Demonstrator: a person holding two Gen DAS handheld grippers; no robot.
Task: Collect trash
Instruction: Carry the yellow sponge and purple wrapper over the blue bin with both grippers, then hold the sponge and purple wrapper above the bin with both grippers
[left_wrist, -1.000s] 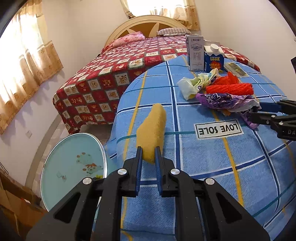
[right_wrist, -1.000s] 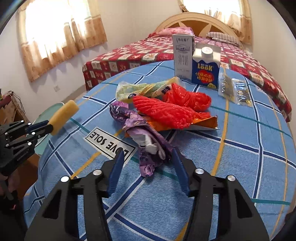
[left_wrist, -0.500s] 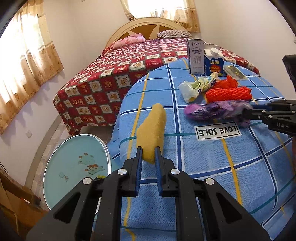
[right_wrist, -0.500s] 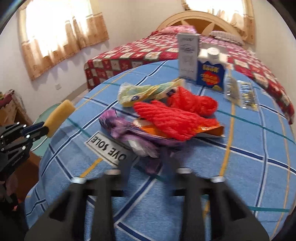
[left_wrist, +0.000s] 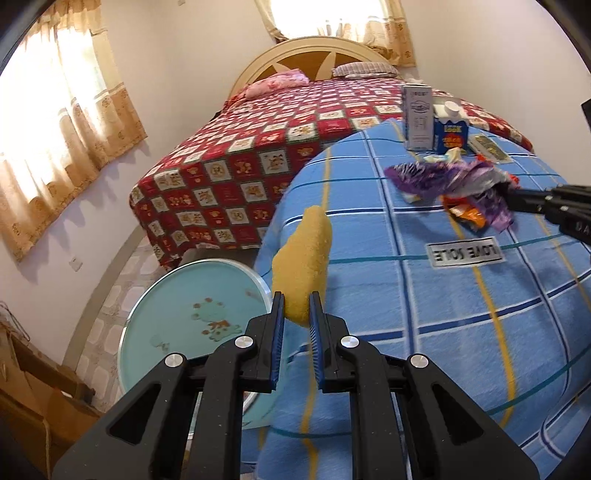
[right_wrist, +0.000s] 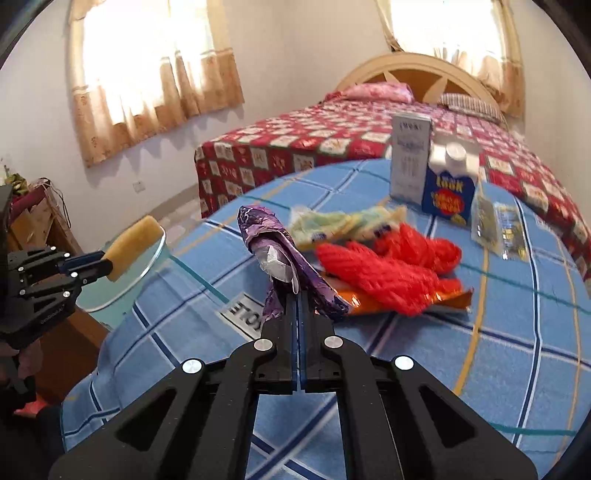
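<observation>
On the blue cloth (right_wrist: 480, 369) filling the lower frame, your right gripper (right_wrist: 298, 295) at centre is clamped on the purple wrapper (right_wrist: 273, 240) rising just above its tips, while at left your left gripper (right_wrist: 105, 264) pinches a yellow sponge (right_wrist: 135, 245).

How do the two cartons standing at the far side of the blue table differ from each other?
The grey-white carton is taller and slimmer than the blue carton. The grey-white carton is pale with faint print and a flat top; the blue carton is deep blue with yellow and red print and has a white round cap on a sloped top. The grey-white carton stands left of the blue carton in the right wrist view. Both stand upright, close together, on the checked cloth.
</observation>
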